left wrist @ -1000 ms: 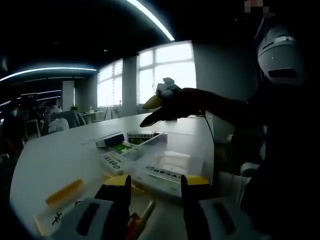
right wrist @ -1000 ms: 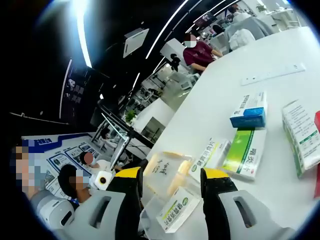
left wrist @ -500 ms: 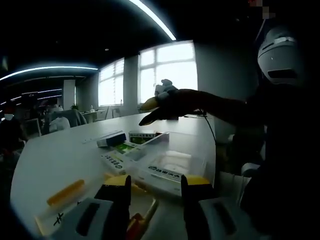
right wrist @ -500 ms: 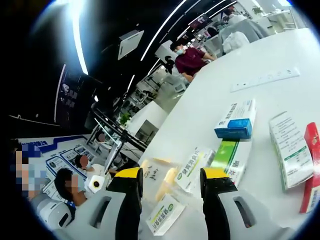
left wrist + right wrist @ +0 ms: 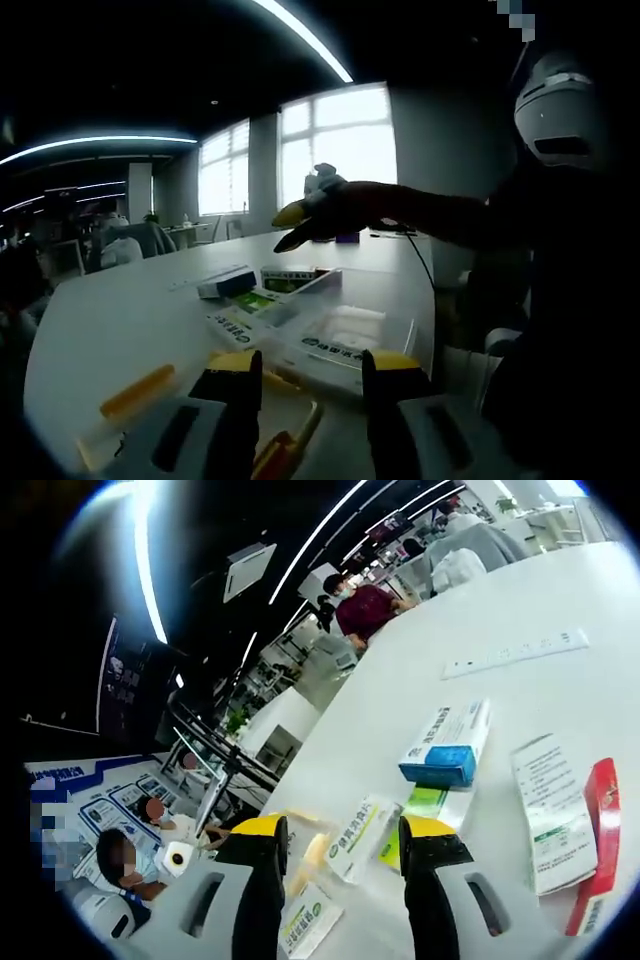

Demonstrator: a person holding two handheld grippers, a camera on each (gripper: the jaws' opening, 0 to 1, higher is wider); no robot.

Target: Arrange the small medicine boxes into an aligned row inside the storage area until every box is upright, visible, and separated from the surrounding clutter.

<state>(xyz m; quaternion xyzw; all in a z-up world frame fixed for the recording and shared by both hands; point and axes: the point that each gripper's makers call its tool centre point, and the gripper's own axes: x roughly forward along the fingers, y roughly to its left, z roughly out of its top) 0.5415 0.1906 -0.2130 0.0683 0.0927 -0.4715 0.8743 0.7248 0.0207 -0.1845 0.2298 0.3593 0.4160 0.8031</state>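
The boxes are not lined up yet, so the job looks to be at its start, with a box being picked out.

In the right gripper view, the right gripper [image 5: 335, 855] is held open above the white table [image 5: 600, 610], and nothing is between its jaws. Just past the jaws a white and green box [image 5: 355, 837] lies flat. A bright green box [image 5: 420, 805] lies beside it, and a blue and white box [image 5: 448, 745] rests right behind that one. A long white box [image 5: 545, 815] and a red box [image 5: 598, 825] lie toward the right edge of the table. Another small box [image 5: 305, 925] lies between the gripper's arms. A long white strip [image 5: 515, 652] lies far off, toward the far edge.

In the left gripper view, the left gripper [image 5: 308, 385] is open too and holds nothing. A clear tray [image 5: 350, 330] is seen just ahead of it, with a flat box [image 5: 322, 350] at its near wall. A yellow piece [image 5: 138, 390] lies near the left edge. The other gripper is held up over the boxes there.

Next, the white and green box could be grabbed. The jaws would need to be brought down around it, closed softly, and the box stood up inside the tray.
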